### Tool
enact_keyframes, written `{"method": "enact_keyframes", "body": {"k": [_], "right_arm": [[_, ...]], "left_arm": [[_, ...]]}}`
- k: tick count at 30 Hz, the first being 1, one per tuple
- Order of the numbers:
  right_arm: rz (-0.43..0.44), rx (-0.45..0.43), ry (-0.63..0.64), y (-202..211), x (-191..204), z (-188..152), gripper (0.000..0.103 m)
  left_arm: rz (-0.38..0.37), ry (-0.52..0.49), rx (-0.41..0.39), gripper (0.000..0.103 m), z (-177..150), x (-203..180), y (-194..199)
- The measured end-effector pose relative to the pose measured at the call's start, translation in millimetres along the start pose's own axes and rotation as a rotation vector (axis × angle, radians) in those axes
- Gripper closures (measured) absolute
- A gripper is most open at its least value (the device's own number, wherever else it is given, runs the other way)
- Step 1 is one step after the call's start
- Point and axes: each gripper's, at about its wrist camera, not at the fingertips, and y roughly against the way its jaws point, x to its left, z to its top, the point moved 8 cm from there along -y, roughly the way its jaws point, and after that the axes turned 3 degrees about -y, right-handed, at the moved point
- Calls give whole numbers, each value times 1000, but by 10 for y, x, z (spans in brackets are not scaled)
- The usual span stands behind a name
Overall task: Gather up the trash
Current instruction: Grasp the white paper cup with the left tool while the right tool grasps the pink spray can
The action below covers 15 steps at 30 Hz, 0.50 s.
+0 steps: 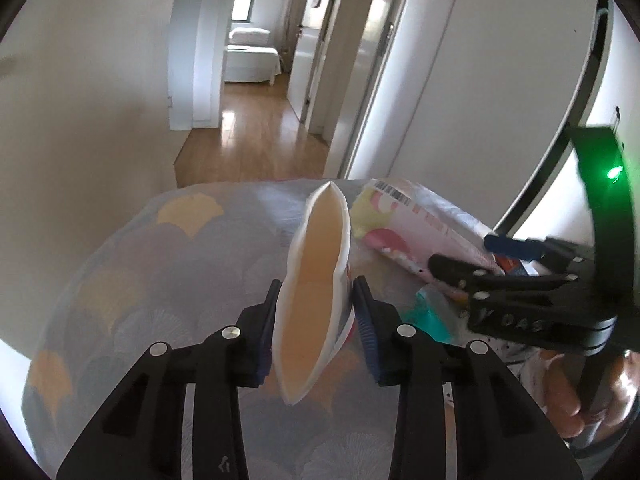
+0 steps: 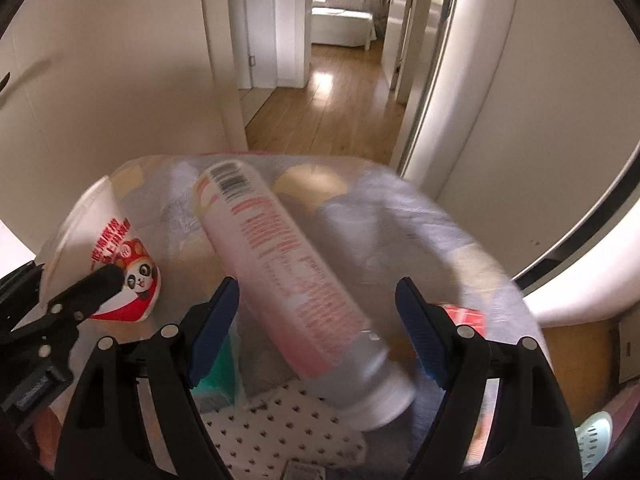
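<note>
My left gripper point(image 1: 314, 334) is shut on a squashed white paper cup point(image 1: 314, 280), its tan inside facing me, held over a patterned clear bag point(image 1: 160, 272). The cup shows its red panda print in the right wrist view point(image 2: 120, 272), with a left finger point(image 2: 92, 284) on it. A pink-printed plastic bottle point(image 2: 288, 280) with a barcode lies tilted between my right gripper's point(image 2: 316, 328) open jaws, blurred, touching neither pad. In the left wrist view the bottle point(image 1: 404, 224) lies right of the cup, with the right gripper point(image 1: 472, 256) over its near end.
The bag point(image 2: 420, 240) covers a rounded surface with teal packaging point(image 2: 216, 368) and a dotted white item point(image 2: 280, 420) under the bottle. A red packet point(image 2: 464, 316) lies right. Walls stand left and right; a wood-floored hallway point(image 1: 256, 136) leads to a bedroom.
</note>
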Motion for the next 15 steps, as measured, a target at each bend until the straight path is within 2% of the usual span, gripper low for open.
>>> {"method": "enact_keyframes", "body": {"k": [2, 7, 11, 15], "right_arm": [[19, 11, 1, -23, 26, 11, 36], [10, 56, 35, -114, 83, 15, 37], [7, 22, 42, -43, 91, 33, 53], [80, -16, -22, 127, 45, 14, 56]], "left_arm": [[-18, 20, -1, 69, 9, 22, 12], [-15, 22, -15, 69, 1, 30, 57], [-19, 15, -34, 69, 1, -2, 102], [-32, 11, -69, 69, 20, -44, 185]]}}
